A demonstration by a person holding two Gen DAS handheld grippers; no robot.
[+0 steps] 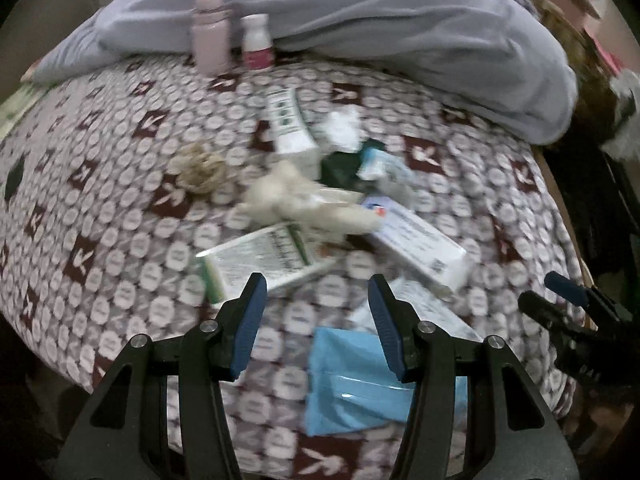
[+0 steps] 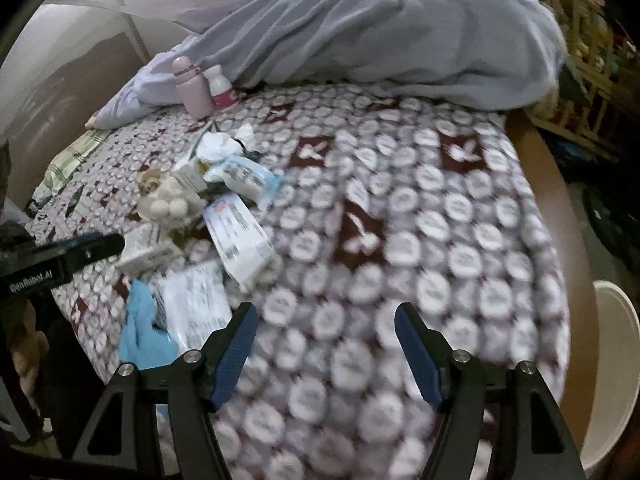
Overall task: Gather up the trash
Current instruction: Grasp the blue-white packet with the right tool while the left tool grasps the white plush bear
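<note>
Left wrist view, left to right: pink bottle (image 1: 211, 32) upper left; trash pile (image 1: 320, 200) centre on patterned bedspread (image 1: 100, 208), boxes, wrappers, perhaps tissue (blurred). Left gripper (image 1: 318, 284) bottom centre, jaws apart, empty. Right gripper (image 2: 326, 316) likewise open, empty, over bare bedspread.

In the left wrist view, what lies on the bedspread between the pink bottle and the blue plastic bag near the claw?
The trash pile: small cardboard boxes, crumpled tissue, a beige fluffy clump and a white box. The left wrist view shows it between the pink bottle and blue plastic bag.
</note>
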